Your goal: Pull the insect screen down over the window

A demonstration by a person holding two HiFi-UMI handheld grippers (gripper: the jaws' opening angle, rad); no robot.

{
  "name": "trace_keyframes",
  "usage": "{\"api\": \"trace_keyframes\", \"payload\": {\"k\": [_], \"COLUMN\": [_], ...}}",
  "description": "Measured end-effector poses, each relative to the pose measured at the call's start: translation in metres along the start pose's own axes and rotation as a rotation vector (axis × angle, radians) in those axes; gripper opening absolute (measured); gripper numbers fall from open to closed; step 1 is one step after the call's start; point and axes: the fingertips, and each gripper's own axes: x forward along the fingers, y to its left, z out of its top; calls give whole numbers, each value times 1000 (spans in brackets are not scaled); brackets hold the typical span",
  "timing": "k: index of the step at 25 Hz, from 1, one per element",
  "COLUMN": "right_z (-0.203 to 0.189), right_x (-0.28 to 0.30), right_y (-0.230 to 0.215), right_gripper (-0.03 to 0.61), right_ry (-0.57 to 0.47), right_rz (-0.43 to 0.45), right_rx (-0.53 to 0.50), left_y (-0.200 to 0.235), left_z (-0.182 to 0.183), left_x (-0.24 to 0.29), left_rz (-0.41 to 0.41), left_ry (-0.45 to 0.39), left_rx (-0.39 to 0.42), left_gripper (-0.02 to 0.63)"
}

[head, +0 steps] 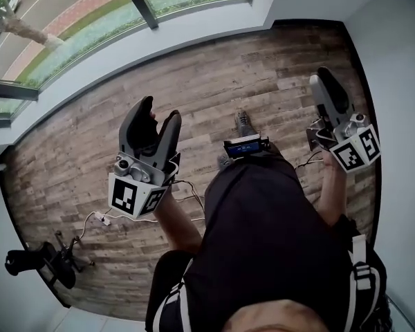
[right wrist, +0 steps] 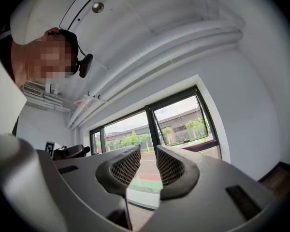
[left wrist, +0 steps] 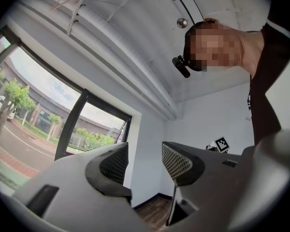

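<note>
Jaws apart, empty on L gripper & R gripper, window ahead.

Floor: wood planks.
Office chair: black, beside left wall.
Cable: white, lying on floor.
Ceiling pipes: white, parallel.

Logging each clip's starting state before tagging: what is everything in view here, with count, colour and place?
window: one row of panes, dark frames, wall ahead
floor: one, brown wood planks, underfoot
office chair: one, black, floor at the person's left
cable: one, white, floor between chair and person
ceiling pipes: several, white, above the window
person: one, black top, standing centre
left gripper: one, grey, jaws apart, empty
right gripper: one, grey, jaws apart, empty
</note>
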Motion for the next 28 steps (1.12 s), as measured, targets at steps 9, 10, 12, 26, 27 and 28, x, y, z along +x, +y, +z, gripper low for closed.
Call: {"api": "trace_keyframes", "payload": {"k": [9, 10, 12, 26, 27, 28], "right_z": [-43, -46, -46, -25, -27, -30], "right_x": [88, 106, 140, 257, 262, 268], "right_y": [-69, -80, -103, -209, -213, -217], "right_gripper": [86, 86, 86, 86, 86, 86], "right_ry": [17, 17, 9, -7, 0, 8], "right_rz": [71, 83, 110, 174, 165, 151], "right_rx": [147, 172, 208, 181, 171, 160], "left_y": [65, 78, 102, 186, 193, 201], "left_z": [-35, -36, -36, -33, -33, -34], "left_x": [53, 64, 92, 250, 257, 263], "left_rz": [78, 98, 134, 40, 12, -21], "left_ry": [103, 117, 121, -126, -153, -184], "left_rx": [7, 6, -5, -348, -394, -452], "left_gripper": [232, 232, 232, 230, 230, 230]}}
